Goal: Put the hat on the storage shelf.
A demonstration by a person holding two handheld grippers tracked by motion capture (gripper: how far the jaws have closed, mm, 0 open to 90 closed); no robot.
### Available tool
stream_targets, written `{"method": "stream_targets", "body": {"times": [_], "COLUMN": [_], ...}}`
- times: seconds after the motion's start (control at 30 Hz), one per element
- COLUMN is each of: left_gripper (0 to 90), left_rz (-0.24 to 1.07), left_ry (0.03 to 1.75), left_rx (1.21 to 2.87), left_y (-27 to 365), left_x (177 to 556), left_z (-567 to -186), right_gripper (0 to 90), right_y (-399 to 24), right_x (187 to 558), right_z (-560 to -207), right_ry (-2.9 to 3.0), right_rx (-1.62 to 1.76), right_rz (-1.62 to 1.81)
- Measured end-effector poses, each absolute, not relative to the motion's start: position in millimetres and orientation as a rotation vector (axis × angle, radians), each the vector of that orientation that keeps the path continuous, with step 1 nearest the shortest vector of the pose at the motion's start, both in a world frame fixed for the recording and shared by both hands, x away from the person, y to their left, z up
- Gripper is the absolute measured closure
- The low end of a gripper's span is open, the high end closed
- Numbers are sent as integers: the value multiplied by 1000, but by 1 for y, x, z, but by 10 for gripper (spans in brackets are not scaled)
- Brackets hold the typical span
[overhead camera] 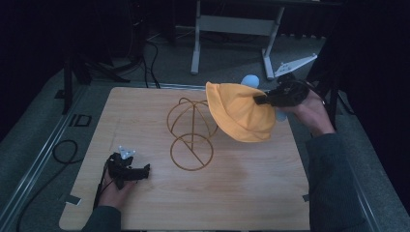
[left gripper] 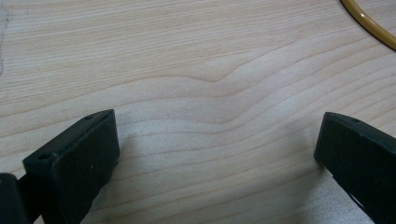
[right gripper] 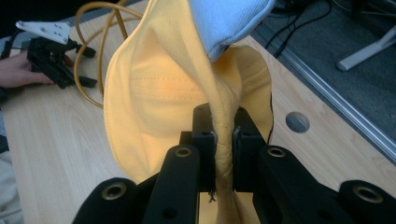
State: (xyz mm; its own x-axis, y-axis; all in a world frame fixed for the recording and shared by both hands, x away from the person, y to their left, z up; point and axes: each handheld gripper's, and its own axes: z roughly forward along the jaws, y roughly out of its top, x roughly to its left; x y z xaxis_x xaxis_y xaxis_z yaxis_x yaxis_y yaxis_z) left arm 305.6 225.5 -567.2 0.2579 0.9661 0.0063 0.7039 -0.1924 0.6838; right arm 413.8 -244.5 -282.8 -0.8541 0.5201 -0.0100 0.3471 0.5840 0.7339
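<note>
A yellow bucket hat [overhead camera: 241,113] hangs in the air above the right part of the wooden table [overhead camera: 145,203], just right of a gold wire hat stand [overhead camera: 191,133]. My right gripper [overhead camera: 261,100] is shut on the hat's brim. In the right gripper view the yellow brim [right gripper: 223,135] is pinched between the two black jaws, and a pale blue part [right gripper: 224,23] of the hat shows above. My left gripper [overhead camera: 144,170] rests on the table at the front left, open, with bare wood between its fingers [left gripper: 79,158].
The stand's round base ring [overhead camera: 191,152] lies at the table's middle; a bit of it shows as a gold wire [left gripper: 369,23] in the left gripper view. A white table frame [overhead camera: 232,29] stands on the floor beyond. A cable [overhead camera: 63,152] lies left of the table.
</note>
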Motion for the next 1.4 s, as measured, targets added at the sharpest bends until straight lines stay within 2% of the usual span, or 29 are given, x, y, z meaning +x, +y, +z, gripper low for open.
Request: {"method": "stream_targets", "body": {"times": [0.53,1.4], "left_gripper": [2,2], "left_rz": [603,605], "left_ry": [1508,1509], "left_rx": [1972,1967], "left_y": [226,225], "left_x": [306,306], "left_z": [-567,-567], "right_gripper": [833,825], "right_y": [-211,-129], "right_x": [415,420], "right_z": [-270,-266], "right_ry": [2604,2654], "right_rx": [630,529], "right_rz": [1142,1043]}}
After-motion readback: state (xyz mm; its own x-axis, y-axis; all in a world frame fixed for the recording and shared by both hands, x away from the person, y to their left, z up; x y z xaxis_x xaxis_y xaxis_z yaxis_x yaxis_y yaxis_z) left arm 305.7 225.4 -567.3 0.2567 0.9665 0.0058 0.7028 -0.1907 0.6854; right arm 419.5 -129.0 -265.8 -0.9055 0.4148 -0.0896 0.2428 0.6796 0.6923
